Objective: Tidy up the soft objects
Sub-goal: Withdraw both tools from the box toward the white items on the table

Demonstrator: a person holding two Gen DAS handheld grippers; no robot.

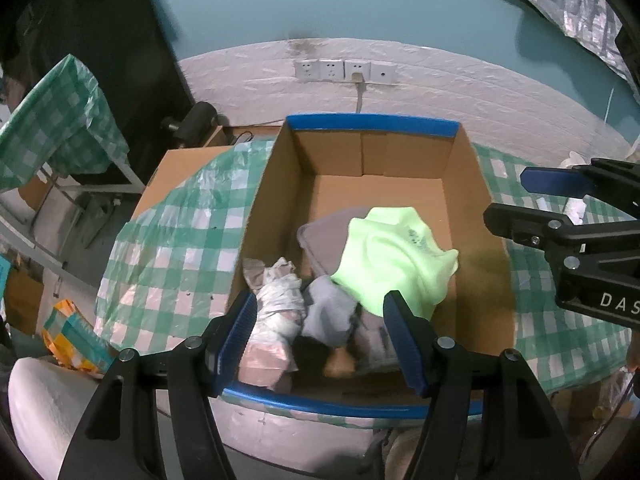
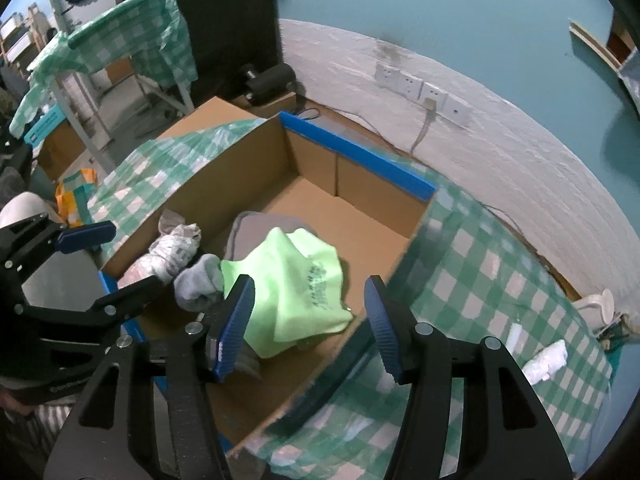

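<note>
An open cardboard box (image 1: 468, 184) (image 2: 316, 160) with blue-taped rims stands on the checked table. Inside lie a lime-green cloth (image 1: 392, 256) (image 2: 296, 284), a grey cloth (image 1: 324, 236) under it, a grey sock (image 1: 330, 316) (image 2: 198, 284) and a white patterned bundle (image 1: 276, 304) (image 2: 172, 256). My left gripper (image 1: 328, 344) is open and empty above the box's near edge. My right gripper (image 2: 308, 328) is open and empty above the green cloth, and shows at the right of the left wrist view (image 1: 532, 204).
A green-checked plastic cloth (image 1: 168, 248) (image 2: 488, 304) covers the table. White soft items (image 2: 548, 360) lie on it at the right. A white wall with sockets (image 1: 344, 70) is behind. A second covered table (image 1: 52, 120) stands to the left.
</note>
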